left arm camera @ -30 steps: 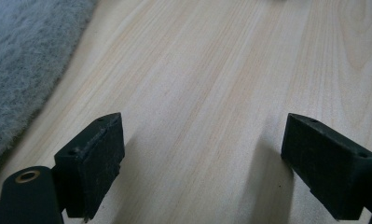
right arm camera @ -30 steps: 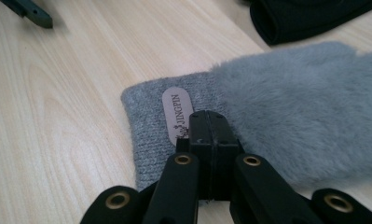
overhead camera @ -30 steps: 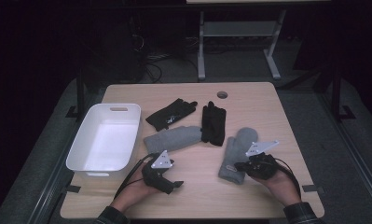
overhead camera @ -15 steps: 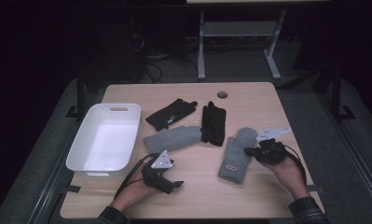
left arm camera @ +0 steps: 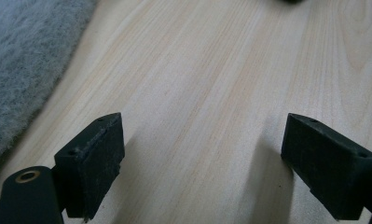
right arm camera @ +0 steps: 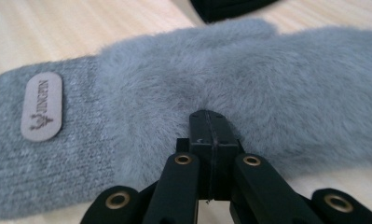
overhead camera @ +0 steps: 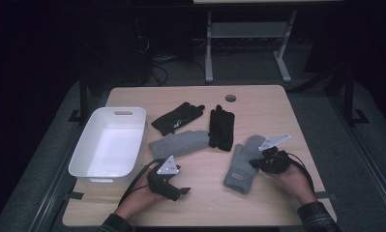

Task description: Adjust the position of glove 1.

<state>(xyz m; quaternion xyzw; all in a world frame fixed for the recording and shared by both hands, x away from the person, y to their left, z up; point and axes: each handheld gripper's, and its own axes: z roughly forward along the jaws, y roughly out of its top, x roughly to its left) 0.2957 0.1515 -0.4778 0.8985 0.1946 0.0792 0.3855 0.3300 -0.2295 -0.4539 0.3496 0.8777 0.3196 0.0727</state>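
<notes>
The right gripper (overhead camera: 259, 162), jaws clenched empty, noses the grey mitten (overhead camera: 242, 164). It should part them before pinching the fleece. The left gripper (overhead camera: 181, 191) rests with jaws released.

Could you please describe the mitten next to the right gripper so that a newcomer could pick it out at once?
On the wooden table, look to the near right, away from the white bin. There a grey fuzzy mitten lies flat with the shut right gripper at its edge. Unlike the other grey mitten, it shows a small pale label on its knitted cuff.
</notes>
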